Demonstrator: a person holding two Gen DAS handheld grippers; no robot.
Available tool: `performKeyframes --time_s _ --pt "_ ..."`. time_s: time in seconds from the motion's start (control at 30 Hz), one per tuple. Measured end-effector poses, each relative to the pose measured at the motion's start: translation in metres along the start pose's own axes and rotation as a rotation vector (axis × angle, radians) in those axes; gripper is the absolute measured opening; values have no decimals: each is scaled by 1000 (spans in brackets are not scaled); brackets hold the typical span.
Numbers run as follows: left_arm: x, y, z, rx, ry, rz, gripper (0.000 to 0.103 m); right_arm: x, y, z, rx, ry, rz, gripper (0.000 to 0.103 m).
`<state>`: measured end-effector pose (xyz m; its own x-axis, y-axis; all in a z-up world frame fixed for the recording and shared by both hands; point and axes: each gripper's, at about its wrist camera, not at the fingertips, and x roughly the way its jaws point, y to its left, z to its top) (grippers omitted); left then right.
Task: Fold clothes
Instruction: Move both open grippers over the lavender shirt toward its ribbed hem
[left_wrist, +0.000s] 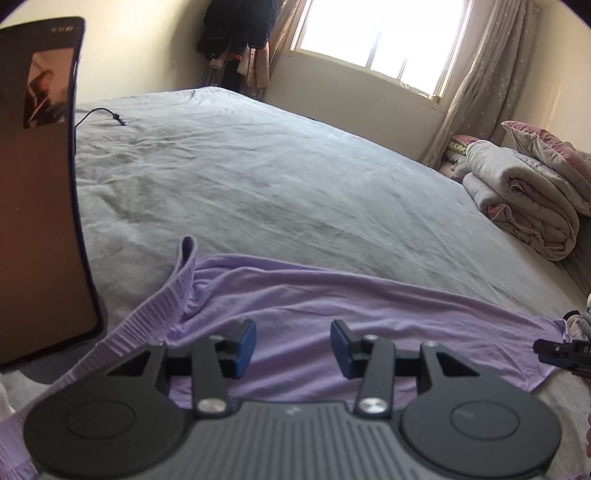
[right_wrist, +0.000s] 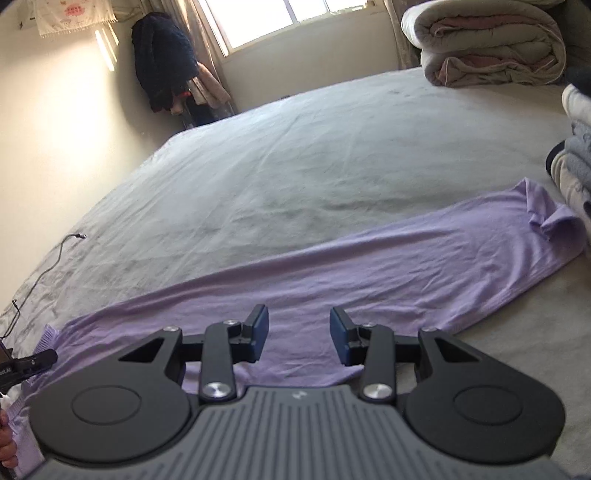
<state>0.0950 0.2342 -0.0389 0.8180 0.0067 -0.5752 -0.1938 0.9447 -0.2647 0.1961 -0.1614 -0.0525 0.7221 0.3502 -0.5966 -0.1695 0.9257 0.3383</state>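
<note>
The lilac garment (right_wrist: 332, 258) lay in a long strip on the bed (right_wrist: 295, 166): light, limp, best pinched at its ends. Both grippers (left_wrist: 293, 347) (right_wrist: 298, 334) hovered, jaws apart and empty.

The near part of the lilac garment (left_wrist: 332, 314) lies hidden under the left gripper's (left_wrist: 293, 349) body, and its ribbed band runs out past the frame's lower left corner. At nine o'clock a phone (left_wrist: 40, 206) is cut off by the edge; its small inset picture is too blurred to read. At three o'clock only the tip of the right gripper (right_wrist: 299, 336) pokes in. The folded stack (right_wrist: 576, 173) at three o'clock in the right wrist view is cropped.
</note>
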Motion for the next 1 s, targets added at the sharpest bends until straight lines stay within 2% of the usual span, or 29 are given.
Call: performKeyframes --time_s 0.13,0.27,0.37,0.43,0.6,0.7,0.8,0.9,1.0 --pt "8 7 -7 56 39 1 48 1 -12 -4 21 9 -15 39" --pt "3 2 -13 152 29 17 48 -12 -31 4 57 39 -94 36" --pt "-9 -3 -12 170 24 10 49 -38 -36 10 34 56 -196 40" --pt "-19 -6 -13 165 10 -36 51 -66 -34 8 23 44 -202 41" --pt "-37 -18 -19 199 -8 -98 54 -136 -25 -21 7 47 -215 41" --pt "-44 -18 -24 187 14 -159 53 -165 -13 -49 8 71 -220 41" --pt "-51 -16 -31 182 30 -174 53 -182 6 -80 -25 85 -230 41" --pt "-58 -12 -37 181 38 -176 53 -197 11 -101 -44 67 -286 41" --pt "-63 -6 -43 190 39 -168 53 -215 -9 -107 6 51 -348 41"
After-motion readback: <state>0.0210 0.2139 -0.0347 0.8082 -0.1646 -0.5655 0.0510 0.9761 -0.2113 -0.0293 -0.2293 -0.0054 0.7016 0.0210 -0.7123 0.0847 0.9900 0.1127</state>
